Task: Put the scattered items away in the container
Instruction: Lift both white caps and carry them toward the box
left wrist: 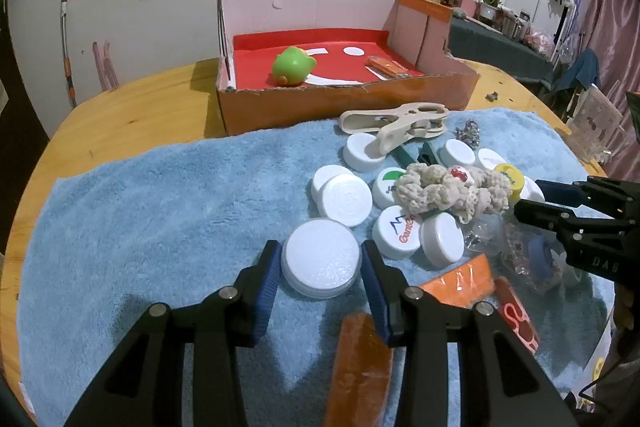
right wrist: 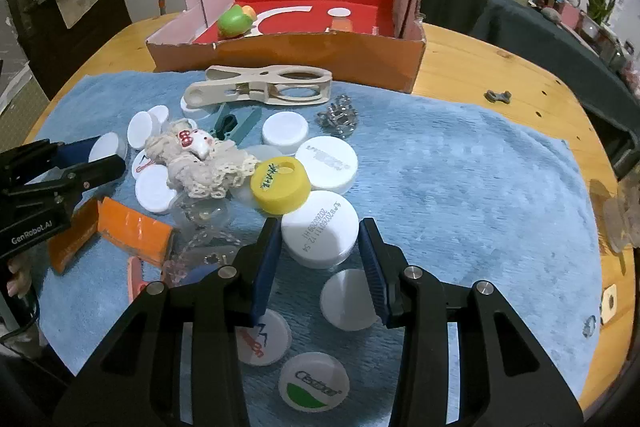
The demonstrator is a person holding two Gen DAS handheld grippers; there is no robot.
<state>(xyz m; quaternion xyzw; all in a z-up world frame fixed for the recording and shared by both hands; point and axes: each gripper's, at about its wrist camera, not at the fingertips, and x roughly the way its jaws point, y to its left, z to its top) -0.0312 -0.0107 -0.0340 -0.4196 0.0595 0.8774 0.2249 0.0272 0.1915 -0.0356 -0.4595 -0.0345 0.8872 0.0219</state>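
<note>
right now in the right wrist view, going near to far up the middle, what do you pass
green-logo cap → gripper shut on a printed white cap → yellow cap → beige clip → orange box wall → green toy inside the box

One beige clip (right wrist: 260, 87), one yellow cap (right wrist: 280, 189), perhaps thirteen white caps (right wrist: 320, 229), one green toy (left wrist: 292, 66).

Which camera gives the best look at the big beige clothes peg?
The right wrist view: the beige clothes peg lies side-on and unblocked on the blue towel, in front of the cardboard box. In the left wrist view the peg is smaller, seen at an angle, one end resting on a white cap.
</note>
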